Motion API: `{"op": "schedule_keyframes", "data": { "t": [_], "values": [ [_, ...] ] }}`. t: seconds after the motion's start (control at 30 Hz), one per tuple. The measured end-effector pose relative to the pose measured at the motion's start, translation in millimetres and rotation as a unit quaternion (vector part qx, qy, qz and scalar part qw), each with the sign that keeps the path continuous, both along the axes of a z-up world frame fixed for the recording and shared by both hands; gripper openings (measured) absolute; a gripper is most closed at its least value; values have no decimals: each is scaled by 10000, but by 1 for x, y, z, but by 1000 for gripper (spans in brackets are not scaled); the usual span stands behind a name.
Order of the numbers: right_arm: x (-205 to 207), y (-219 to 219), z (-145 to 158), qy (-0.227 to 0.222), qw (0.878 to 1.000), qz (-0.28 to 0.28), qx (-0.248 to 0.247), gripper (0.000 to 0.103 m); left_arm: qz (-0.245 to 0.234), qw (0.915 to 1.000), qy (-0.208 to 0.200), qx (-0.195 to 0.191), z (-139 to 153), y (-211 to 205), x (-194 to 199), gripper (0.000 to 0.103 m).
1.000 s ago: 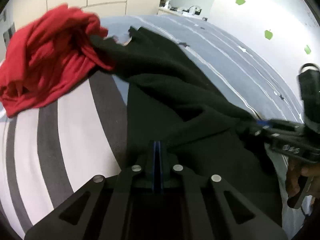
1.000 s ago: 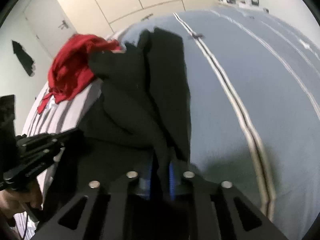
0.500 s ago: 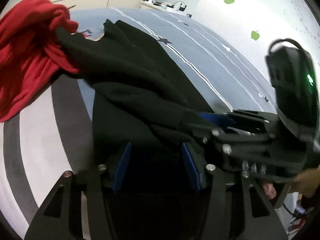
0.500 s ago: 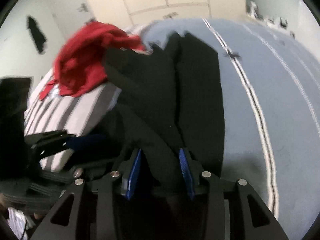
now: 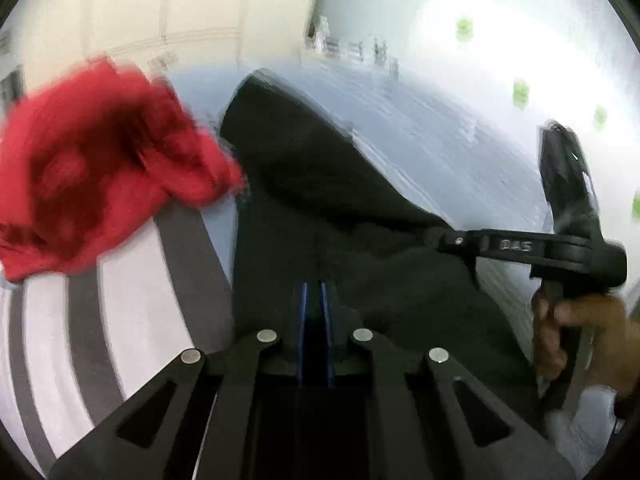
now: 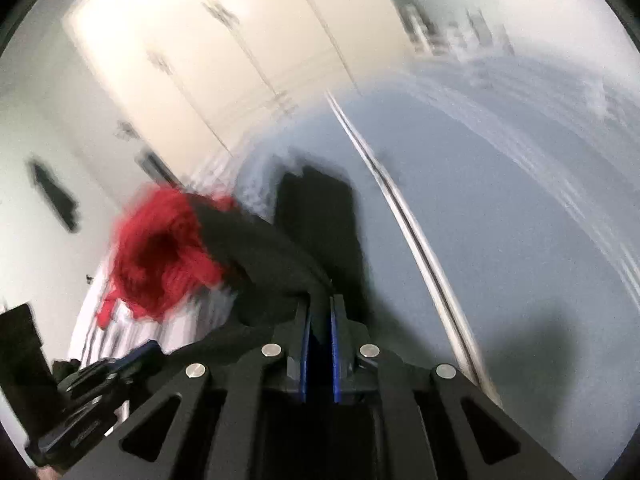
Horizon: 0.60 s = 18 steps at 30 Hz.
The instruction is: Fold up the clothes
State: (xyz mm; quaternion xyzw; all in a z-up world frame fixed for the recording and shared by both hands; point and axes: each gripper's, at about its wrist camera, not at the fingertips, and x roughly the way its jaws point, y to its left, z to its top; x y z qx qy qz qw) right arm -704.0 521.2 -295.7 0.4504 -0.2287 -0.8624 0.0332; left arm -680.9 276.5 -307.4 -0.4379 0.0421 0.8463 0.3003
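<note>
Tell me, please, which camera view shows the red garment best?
The left wrist view: the red garment fills its upper left, bunched on the striped bedding. The right wrist view shows it smaller, blurrier, partly behind the black garment.

Black garment stretched on bed beside crumpled red garment.

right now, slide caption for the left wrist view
Left gripper closed on black garment beside red garment on striped bedspread.

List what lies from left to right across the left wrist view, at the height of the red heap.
red garment → black garment → blue-grey bedcover → right gripper, its body rising at the picture's right
</note>
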Motion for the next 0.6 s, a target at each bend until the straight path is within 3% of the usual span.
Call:
{"op": "schedule_keyframes", "data": {
  "t": [0.07,0.1,0.2,0.27,0.37,0.43,0.47,0.6],
  "values": [
    [3,-3,-31,-458,9988,114,123,7,-63,9999,-71,-101,-10,6,4,6],
    [10,-3,-28,-243,9996,90,137,8,-58,10000,-27,-22,-7,3,7,6],
    [13,-1,-21,-228,9997,42,70,13,38,9997,-114,230,-6,-6,10,8],
    [13,-2,-21,-226,9996,99,133,16,113,9989,-266,378,-7,-11,8,13],
    [13,-11,-16,-178,9985,298,416,19,209,9981,-241,528,1,-12,4,28],
    [9,-15,-11,-69,9977,428,525,22,243,9979,-232,557,-4,-2,-15,45],
    [5,-18,-8,-28,9971,480,596,28,177,9981,-255,531,-7,3,-19,48],
    [-5,-27,6,209,9942,638,842,37,-95,9990,-263,343,-18,26,-34,49]
  ]
}}
